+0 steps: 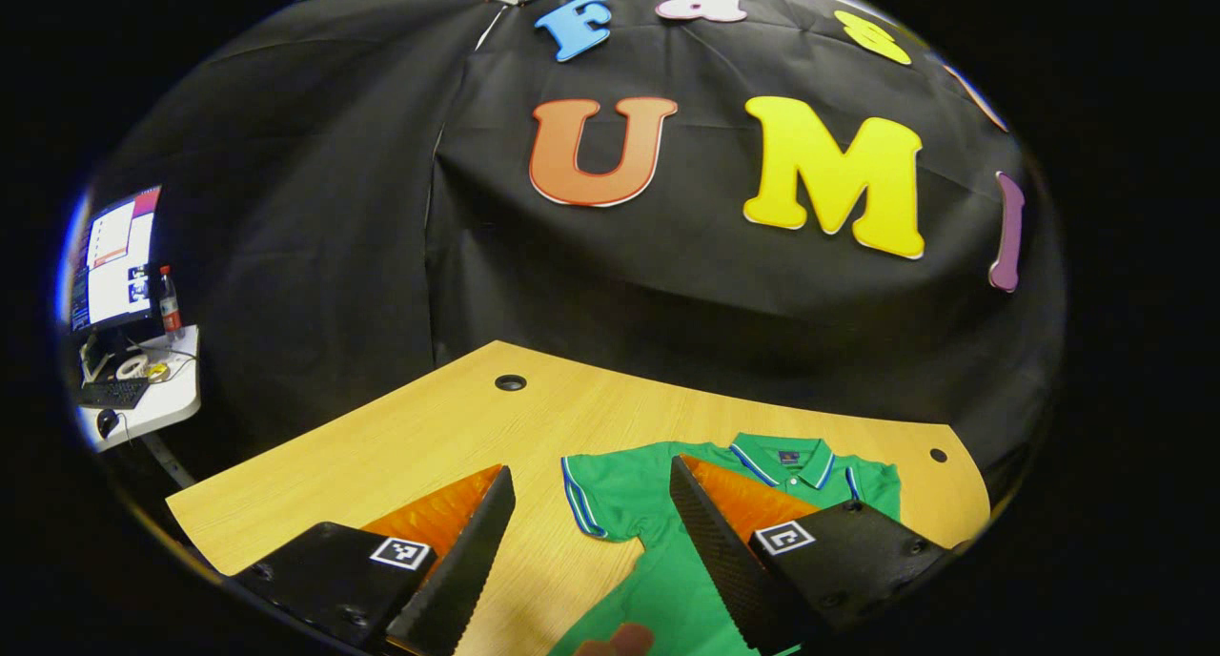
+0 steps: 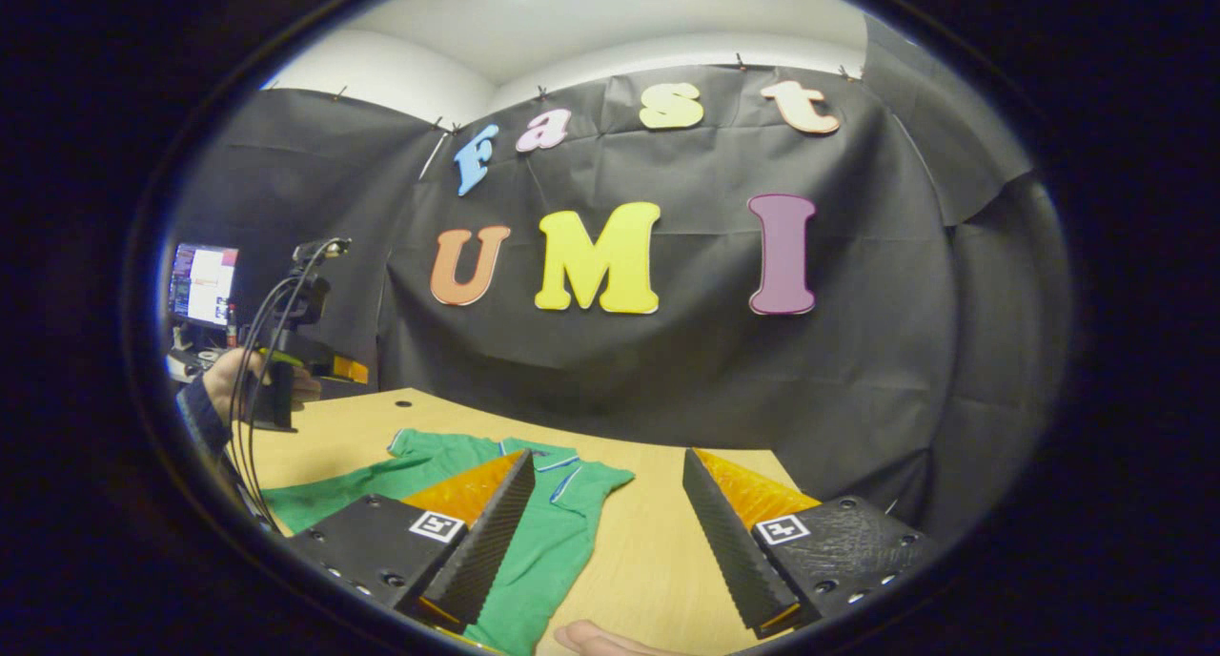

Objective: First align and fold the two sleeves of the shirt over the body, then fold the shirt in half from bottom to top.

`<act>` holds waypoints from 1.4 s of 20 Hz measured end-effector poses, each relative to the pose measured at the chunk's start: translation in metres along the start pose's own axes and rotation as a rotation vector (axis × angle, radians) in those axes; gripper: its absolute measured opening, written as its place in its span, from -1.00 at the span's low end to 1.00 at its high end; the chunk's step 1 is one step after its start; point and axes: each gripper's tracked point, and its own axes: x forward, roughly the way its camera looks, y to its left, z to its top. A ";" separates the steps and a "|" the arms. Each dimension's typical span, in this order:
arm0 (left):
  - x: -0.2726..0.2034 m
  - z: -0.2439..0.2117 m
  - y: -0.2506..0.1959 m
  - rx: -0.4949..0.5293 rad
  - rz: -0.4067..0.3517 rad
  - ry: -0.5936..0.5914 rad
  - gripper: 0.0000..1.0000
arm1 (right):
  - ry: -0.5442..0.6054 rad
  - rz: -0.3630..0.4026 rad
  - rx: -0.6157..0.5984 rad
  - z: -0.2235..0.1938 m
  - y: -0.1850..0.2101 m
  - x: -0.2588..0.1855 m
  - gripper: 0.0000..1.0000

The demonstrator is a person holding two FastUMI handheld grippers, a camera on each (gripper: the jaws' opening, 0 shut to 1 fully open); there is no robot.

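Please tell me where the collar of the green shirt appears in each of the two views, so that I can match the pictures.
Left gripper view: the collar lies right of centre, low, above the right finger, at the far end of the green shirt.
Right gripper view: the collar lies left of centre, low, just above the left finger's tip.
Shared landmark: the round hole in the wooden table, to the collar's left.
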 end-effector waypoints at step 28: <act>0.164 -0.096 -0.012 0.075 0.009 0.367 -0.88 | 0.111 0.033 0.159 -0.085 -0.027 -0.009 0.92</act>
